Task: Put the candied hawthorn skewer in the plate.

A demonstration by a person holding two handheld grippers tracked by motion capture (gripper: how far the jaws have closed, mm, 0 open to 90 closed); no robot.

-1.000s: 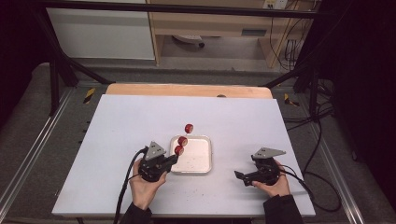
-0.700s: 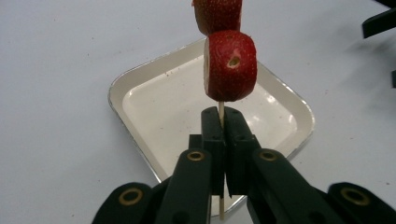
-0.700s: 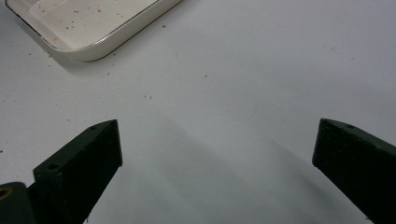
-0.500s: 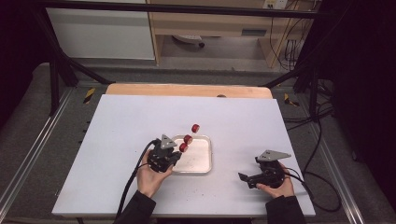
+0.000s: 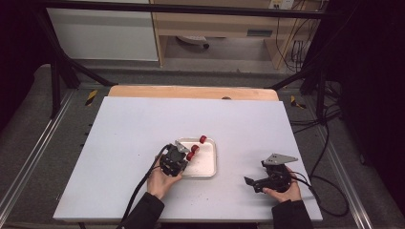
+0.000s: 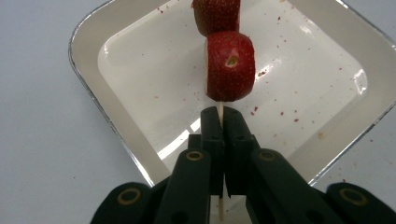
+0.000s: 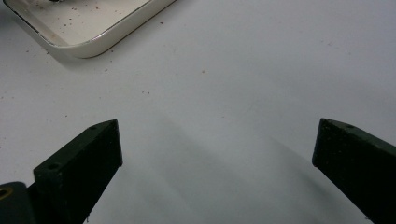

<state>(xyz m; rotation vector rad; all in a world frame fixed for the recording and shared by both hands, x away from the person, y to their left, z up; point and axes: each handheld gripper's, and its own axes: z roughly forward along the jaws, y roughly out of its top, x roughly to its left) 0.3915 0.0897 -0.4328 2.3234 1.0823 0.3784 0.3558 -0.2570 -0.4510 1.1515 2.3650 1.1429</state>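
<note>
- Over the white tray [image 5: 205, 168], the left gripper [image 6: 223, 122] is clenching a skewer [image 6: 220, 113] carrying strawberry pieces [image 6: 230, 65].
- At near right, the right gripper [image 7: 217, 154] is idling, jaws spread, grasping nothing.
- Threading looks done; laying the skewer down is remaining.

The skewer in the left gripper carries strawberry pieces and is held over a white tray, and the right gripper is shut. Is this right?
Not quite: the right gripper is open, its jaws wide apart in the right gripper view. The left gripper does clamp the skewer of strawberry pieces over the white tray.
</note>
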